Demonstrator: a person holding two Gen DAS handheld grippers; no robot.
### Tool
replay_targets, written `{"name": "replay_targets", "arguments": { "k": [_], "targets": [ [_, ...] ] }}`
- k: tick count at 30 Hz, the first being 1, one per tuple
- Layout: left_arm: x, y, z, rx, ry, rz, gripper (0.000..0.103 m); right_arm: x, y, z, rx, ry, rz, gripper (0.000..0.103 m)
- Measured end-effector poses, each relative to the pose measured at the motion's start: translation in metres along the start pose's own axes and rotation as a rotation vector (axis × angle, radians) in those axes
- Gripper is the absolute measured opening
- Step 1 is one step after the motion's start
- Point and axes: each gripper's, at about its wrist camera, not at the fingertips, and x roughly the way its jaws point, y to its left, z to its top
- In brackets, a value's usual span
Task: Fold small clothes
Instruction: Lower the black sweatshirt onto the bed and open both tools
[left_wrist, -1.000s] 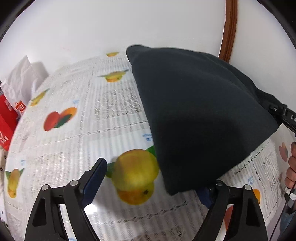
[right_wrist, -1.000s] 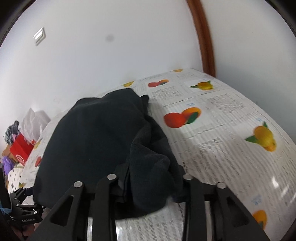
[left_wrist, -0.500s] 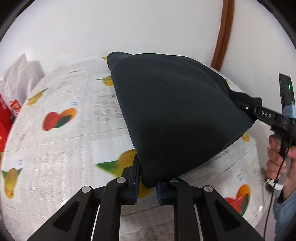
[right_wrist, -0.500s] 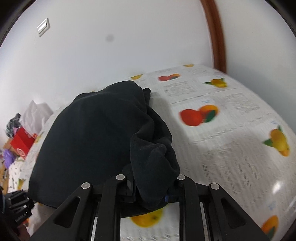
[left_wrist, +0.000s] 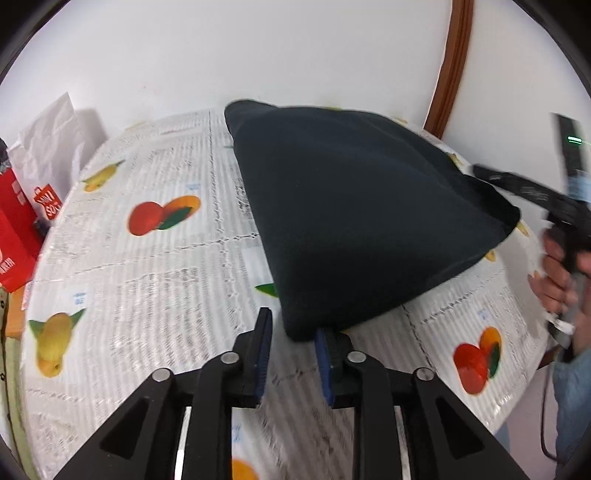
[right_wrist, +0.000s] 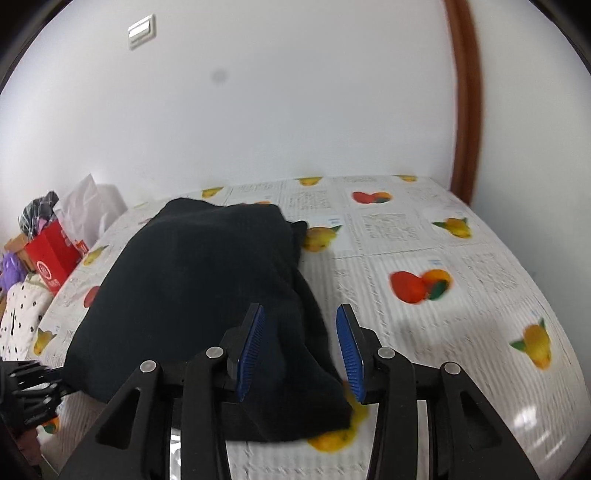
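Note:
A black garment (left_wrist: 351, 214) lies folded on the fruit-print tablecloth (left_wrist: 147, 280). In the left wrist view its near corner sits at the tips of my left gripper (left_wrist: 292, 332). The jaws are opening; the left blue pad (left_wrist: 263, 354) stands clear of the cloth. In the right wrist view my right gripper (right_wrist: 300, 314) is opening too. The garment (right_wrist: 192, 280) has a thick folded end lying between and under the blue pads (right_wrist: 349, 350), unpressed. The right gripper (left_wrist: 532, 192) shows at the garment's far side, held by a hand (left_wrist: 554, 280).
A red box (left_wrist: 14, 236) and a white paper bag (left_wrist: 48, 147) stand at the table's left edge by the wall. A polka-dot cloth (right_wrist: 18, 321) lies beyond that edge. A brown door frame (left_wrist: 450, 62) rises at the back right.
The left gripper shut on the garment's corner, then parted and let it go. The right gripper released the folded end. Both pulled back, and the garment now lies lower on the table.

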Motion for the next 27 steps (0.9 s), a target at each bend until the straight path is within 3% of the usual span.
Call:
{"name": "replay_targets", "arguments": {
  "k": [1, 3, 6, 8, 10, 13, 16, 18, 19, 27],
  "targets": [
    [-0.008, 0.002, -0.003, 0.001, -0.006, -0.006, 0.025, 0.016, 0.001, 0.000, 0.004, 0.043, 0.022, 0.037],
    [-0.023, 0.007, -0.005, 0.001, -0.026, -0.017, 0.030, 0.034, -0.001, -0.003, 0.009, 0.106, 0.014, 0.006],
    [-0.033, 0.015, -0.001, -0.002, -0.059, 0.000, 0.046, 0.011, -0.022, -0.010, 0.108, -0.040, 0.087, 0.003],
    [-0.040, 0.017, 0.006, -0.012, -0.092, 0.009, 0.057, 0.017, -0.023, -0.012, 0.110, 0.002, 0.067, 0.003],
    [-0.036, 0.019, 0.018, -0.030, -0.098, 0.015, 0.057, 0.032, -0.016, -0.017, 0.057, 0.086, 0.009, 0.005],
    [-0.029, 0.026, 0.037, -0.056, -0.106, 0.034, 0.057, 0.021, -0.005, -0.006, -0.030, 0.101, -0.058, 0.008],
    [-0.013, 0.034, 0.058, -0.070, -0.093, 0.053, 0.058, 0.006, -0.002, 0.021, -0.026, 0.075, -0.039, 0.018],
    [-0.003, 0.037, 0.070, -0.076, -0.082, 0.058, 0.058, 0.008, 0.003, 0.039, -0.043, 0.081, -0.023, 0.037],
    [0.003, 0.039, 0.077, -0.078, -0.077, 0.056, 0.058, 0.012, 0.005, 0.050, -0.051, 0.082, -0.015, 0.040],
    [0.042, 0.059, 0.119, -0.091, -0.048, 0.039, 0.060, 0.097, 0.010, 0.116, -0.026, 0.211, 0.013, 0.045]
  ]
}}
